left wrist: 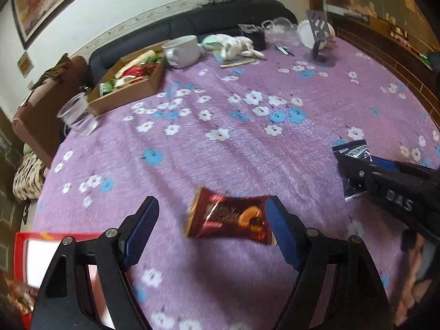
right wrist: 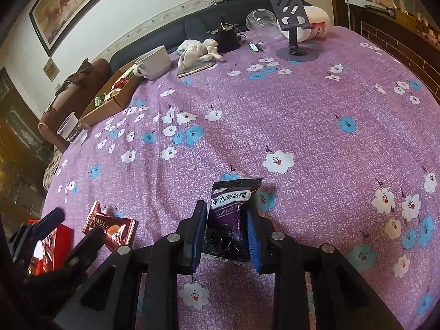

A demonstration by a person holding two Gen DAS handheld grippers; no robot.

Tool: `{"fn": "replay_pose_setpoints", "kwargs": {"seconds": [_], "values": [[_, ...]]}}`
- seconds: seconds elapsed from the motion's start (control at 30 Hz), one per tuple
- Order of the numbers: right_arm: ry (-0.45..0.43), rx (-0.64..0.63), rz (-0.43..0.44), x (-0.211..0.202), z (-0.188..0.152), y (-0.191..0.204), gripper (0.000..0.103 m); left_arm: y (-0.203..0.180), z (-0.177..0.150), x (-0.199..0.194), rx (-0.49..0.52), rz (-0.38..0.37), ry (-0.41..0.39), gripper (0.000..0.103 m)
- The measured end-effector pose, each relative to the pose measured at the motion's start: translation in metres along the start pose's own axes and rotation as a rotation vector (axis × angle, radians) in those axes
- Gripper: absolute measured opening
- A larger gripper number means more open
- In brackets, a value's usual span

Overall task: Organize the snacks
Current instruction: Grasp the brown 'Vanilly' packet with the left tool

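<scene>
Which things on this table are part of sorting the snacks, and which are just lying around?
Part of the job: brown snack packet, black plum packet, red box, cardboard tray of snacks.

Just lying about: white mug, plush rabbit, plastic cup, phone stand.

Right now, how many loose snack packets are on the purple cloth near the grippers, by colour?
Red-brown packet, between the open left gripper's fingers: 1
Dark purple packet, between the right gripper's pads: 1
Total: 2
</scene>
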State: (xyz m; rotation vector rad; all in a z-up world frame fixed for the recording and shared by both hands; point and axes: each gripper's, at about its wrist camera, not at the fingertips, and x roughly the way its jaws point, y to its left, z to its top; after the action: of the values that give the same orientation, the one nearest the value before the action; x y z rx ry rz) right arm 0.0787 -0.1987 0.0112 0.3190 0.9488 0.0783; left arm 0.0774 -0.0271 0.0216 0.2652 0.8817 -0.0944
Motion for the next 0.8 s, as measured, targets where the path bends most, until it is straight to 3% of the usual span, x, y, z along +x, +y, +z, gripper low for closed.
{"fn": "replay_pose_setpoints", "kwargs": {"seconds": [0.2, 0.3, 0.37, 0.43, 0.53, 0.8], "values": [[0.010, 0.031, 0.026, 0.000, 0.001, -0.004, 0.030, -0.007, -0.004, 0.016, 0.008, -0.035, 0.018, 0.080], [0.011, 0.032, 0.025, 0.000, 0.001, -0.005, 0.030, -0.006, -0.010, 0.017, -0.024, -0.087, -0.002, 0.073], [0.011, 0.029, 0.022, 0.000, 0.001, -0.004, 0.030, -0.005, -0.011, 0.016, -0.031, -0.092, -0.014, 0.067], [0.010, 0.029, 0.021, -0.001, 0.000, -0.004, 0.030, -0.003, -0.010, 0.012, -0.036, -0.097, -0.034, 0.049], [0.009, 0.028, 0.020, -0.001, 0.000, -0.003, 0.030, 0.000, -0.009, 0.007, -0.048, -0.112, -0.054, 0.034], [0.008, 0.024, 0.018, -0.001, 0.000, -0.003, 0.030, -0.004, -0.016, -0.004, -0.065, -0.128, -0.105, 0.020]]}}
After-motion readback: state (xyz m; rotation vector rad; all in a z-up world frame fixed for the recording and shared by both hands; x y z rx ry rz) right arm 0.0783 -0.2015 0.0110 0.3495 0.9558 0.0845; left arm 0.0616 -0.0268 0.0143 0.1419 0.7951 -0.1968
